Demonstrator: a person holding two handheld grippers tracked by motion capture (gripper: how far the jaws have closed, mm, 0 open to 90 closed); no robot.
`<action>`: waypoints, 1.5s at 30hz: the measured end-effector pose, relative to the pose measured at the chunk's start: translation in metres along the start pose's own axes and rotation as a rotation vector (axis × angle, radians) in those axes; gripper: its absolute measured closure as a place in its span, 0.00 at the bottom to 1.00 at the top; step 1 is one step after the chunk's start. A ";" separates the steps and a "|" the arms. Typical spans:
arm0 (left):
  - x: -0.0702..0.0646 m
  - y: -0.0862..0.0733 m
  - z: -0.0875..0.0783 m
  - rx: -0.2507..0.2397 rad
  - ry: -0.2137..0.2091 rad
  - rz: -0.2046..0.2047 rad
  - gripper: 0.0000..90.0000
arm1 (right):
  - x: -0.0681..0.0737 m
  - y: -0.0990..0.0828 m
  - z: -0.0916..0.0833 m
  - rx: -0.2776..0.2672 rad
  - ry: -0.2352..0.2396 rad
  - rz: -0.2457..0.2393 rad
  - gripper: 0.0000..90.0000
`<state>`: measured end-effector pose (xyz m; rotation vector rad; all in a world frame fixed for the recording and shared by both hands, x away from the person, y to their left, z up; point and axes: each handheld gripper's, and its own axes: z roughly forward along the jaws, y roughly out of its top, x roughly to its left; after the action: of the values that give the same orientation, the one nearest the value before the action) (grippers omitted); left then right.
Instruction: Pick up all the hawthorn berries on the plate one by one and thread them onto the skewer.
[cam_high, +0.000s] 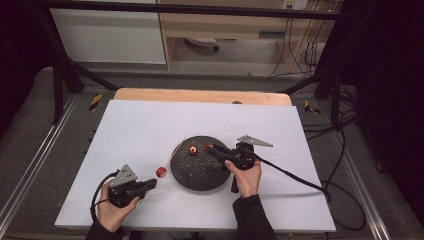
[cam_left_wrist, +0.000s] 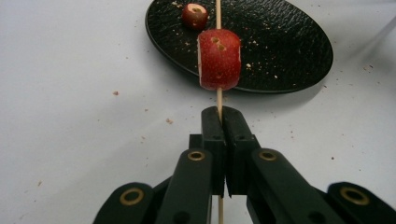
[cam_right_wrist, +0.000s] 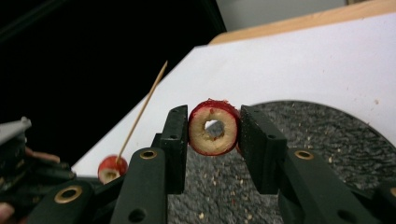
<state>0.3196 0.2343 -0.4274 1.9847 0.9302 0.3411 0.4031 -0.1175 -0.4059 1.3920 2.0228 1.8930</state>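
My left gripper (cam_high: 152, 183) (cam_left_wrist: 221, 112) is shut on a thin wooden skewer (cam_left_wrist: 218, 95) near its lower end. A red fruit piece (cam_left_wrist: 219, 59) (cam_high: 161, 172) is threaded on the skewer just beyond the jaws, left of the black plate (cam_high: 200, 172). The skewer's tip (cam_high: 183, 139) slants up over the plate's far left rim. My right gripper (cam_high: 209, 148) (cam_right_wrist: 214, 112) hovers over the plate, shut on a cored red fruit ring (cam_right_wrist: 205, 140) whose hole faces the camera. One more red fruit piece (cam_high: 192, 150) (cam_left_wrist: 194, 15) lies on the plate.
The plate (cam_left_wrist: 280, 51) sits on a white board (cam_high: 150, 125) laid over a wooden table (cam_high: 200, 95). Crumbs dot the board and the plate (cam_right_wrist: 317, 140). A cable (cam_high: 295, 176) trails right from my right gripper. Black frame bars stand at the back corners.
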 end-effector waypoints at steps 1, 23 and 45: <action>-0.001 0.000 0.001 0.000 -0.001 -0.002 0.98 | 0.000 -0.001 0.000 -0.018 0.001 0.006 0.71; -0.016 0.012 0.012 -0.019 -0.003 -0.005 0.98 | 0.000 0.003 -0.003 -0.225 0.019 0.090 0.71; -0.031 0.018 0.020 -0.035 -0.015 -0.004 0.98 | 0.002 0.014 -0.009 -0.328 0.020 0.106 0.71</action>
<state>0.3183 0.1940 -0.4208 1.9505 0.9125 0.3379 0.4044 -0.1257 -0.3913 1.4176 1.5772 2.1666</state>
